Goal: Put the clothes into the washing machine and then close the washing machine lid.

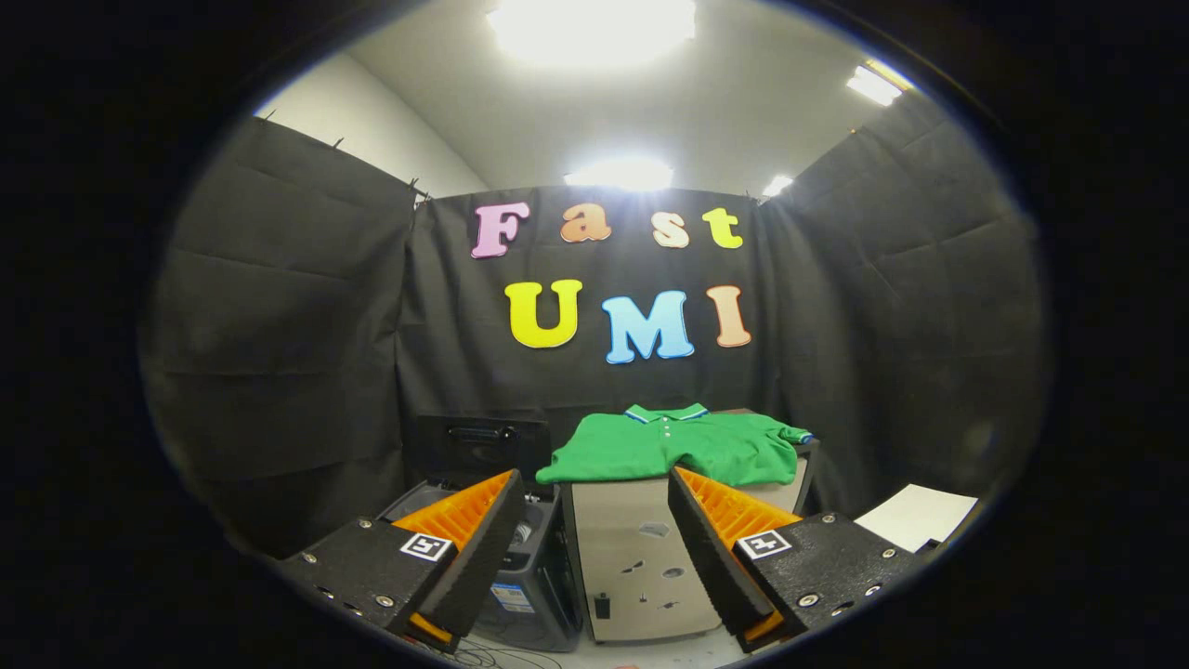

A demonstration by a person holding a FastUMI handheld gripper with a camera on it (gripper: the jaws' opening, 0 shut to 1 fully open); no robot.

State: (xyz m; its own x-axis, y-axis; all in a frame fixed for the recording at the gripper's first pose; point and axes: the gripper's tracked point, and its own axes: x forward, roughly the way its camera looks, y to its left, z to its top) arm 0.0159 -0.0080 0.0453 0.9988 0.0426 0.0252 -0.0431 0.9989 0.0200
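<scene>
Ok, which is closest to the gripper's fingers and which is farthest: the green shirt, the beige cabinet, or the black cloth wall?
The open gripper points ahead.
1. Beige cabinet, just ahead, between the fingers.
2. Green polo shirt, lying on the cabinet's top, beyond the fingers.
3. Black cloth wall, behind everything.

No wording can be read here. The gripper (pixel 593 472), fingers spread wide at lower centre, carries square black-and-white markers (pixel 426 546) without letters. The sticker (pixel 513 596) on the washing machine (pixel 555 567), lower left of centre, is too small to read.

You are looking at one green shirt (pixel 678 448), one cabinet (pixel 641 557), one washing machine (pixel 520 576), one white sheet (pixel 915 516), and two parted fingers (pixel 478 530) holding nothing.
</scene>
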